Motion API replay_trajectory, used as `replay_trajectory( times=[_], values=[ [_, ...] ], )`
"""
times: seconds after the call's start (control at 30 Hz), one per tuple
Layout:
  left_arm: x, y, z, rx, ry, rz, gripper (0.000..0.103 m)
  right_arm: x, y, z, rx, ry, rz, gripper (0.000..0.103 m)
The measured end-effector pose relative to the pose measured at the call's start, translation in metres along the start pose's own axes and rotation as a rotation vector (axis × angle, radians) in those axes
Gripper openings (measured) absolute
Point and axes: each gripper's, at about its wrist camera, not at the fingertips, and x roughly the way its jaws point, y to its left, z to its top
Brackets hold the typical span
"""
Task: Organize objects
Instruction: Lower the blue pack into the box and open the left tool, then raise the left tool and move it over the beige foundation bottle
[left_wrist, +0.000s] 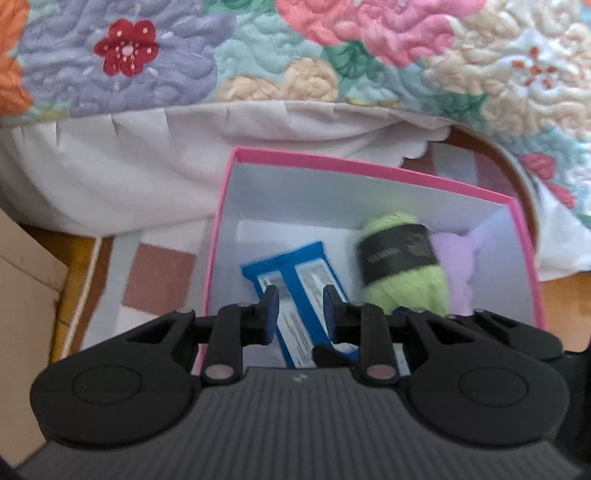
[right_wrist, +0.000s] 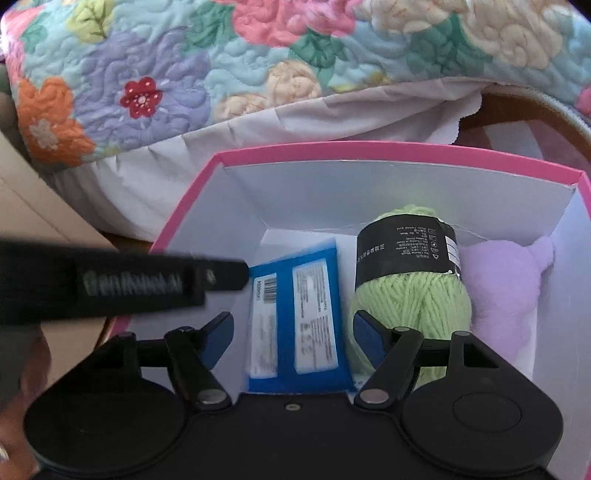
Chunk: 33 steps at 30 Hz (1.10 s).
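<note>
Between the fingers of the left gripper (left_wrist: 301, 295) lies a narrow gap, and through it shows the blue packet (left_wrist: 295, 291) on the floor of the pink box (left_wrist: 369, 171). The pads do not seem to press the packet; they stand just above it with nothing clamped, which reads as a packet just set down rather than one being picked up. The right gripper (right_wrist: 291, 328) has its fingers spread wide on either side of the same blue packet, also in that view bare of any grip, its right pad close against the green yarn ball (right_wrist: 410, 295).

The packet lies flat, printed labels up, its long axis running from the near wall toward the far wall, tilted a little leftward at the far end in the left wrist view. Lying flat along the left side, it leaves room for the bulkier things beside it. The yarn, next to it toward the middle, rests with its long axis roughly parallel to the packet's, the black paper band around its far half. A soft lilac thing (right_wrist: 513, 295) fills the right corner, touching the yarn.

A dark bar (right_wrist: 122, 280), probably part of the left tool, crosses the right wrist view at the box's left rim. Beyond the box hang a white sheet (left_wrist: 129, 162) and a floral quilt (left_wrist: 258, 48).
</note>
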Motion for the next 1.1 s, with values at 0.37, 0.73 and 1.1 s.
replay_trajectory(
  times=[0.37, 0.73, 1.1],
  values=[
    [-0.051, -0.005, -0.027, 0.087, 0.018, -0.049, 0.025, -0.056, 0.018, -0.028, -0.109, 0.003, -0.028, 0.076],
    [-0.120, -0.019, -0.045, 0.170, 0.028, -0.049, 0.041, -0.139, 0.052, -0.036, -0.219, -0.039, -0.048, 0.076],
    [-0.181, -0.026, -0.074, 0.255, 0.000, -0.065, 0.055, -0.218, 0.087, -0.059, -0.270, -0.065, -0.063, 0.077]
  ],
)
